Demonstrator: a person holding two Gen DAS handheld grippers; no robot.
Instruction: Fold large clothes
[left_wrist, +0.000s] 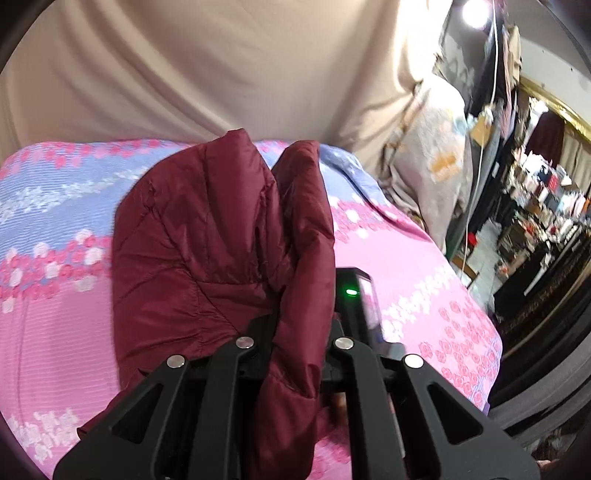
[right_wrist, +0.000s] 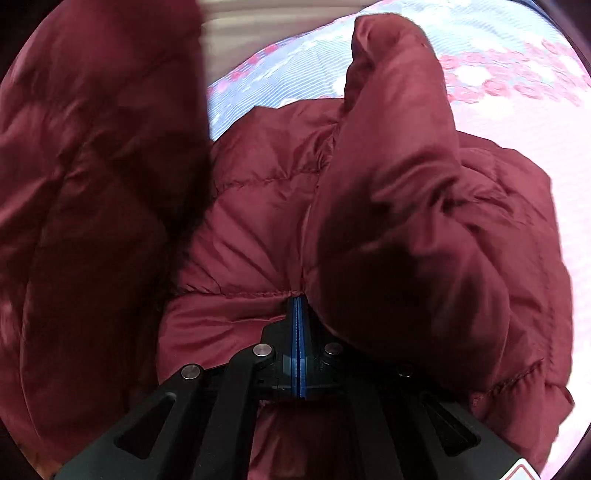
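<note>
A dark red quilted puffer jacket (left_wrist: 207, 236) lies bunched on a pink and blue floral bedspread (left_wrist: 48, 258). My left gripper (left_wrist: 295, 332) is shut on a fold of the jacket, which hangs between its black fingers and hides the tips. In the right wrist view the jacket (right_wrist: 258, 206) fills nearly the whole frame. My right gripper (right_wrist: 297, 306) has its blue pads pressed together on the jacket fabric, with a padded fold (right_wrist: 399, 192) bulging over the right finger. Another part of the jacket (right_wrist: 92, 184) hangs close at the left.
A beige cloth (left_wrist: 203, 66) hangs behind the bed. A grey pillow or bundle (left_wrist: 436, 162) leans at the bed's right end. Beyond it are cluttered shelves (left_wrist: 546, 206), a white cable (left_wrist: 484, 147) and a bright lamp (left_wrist: 474, 11). The bed edge (left_wrist: 491, 369) drops off at the right.
</note>
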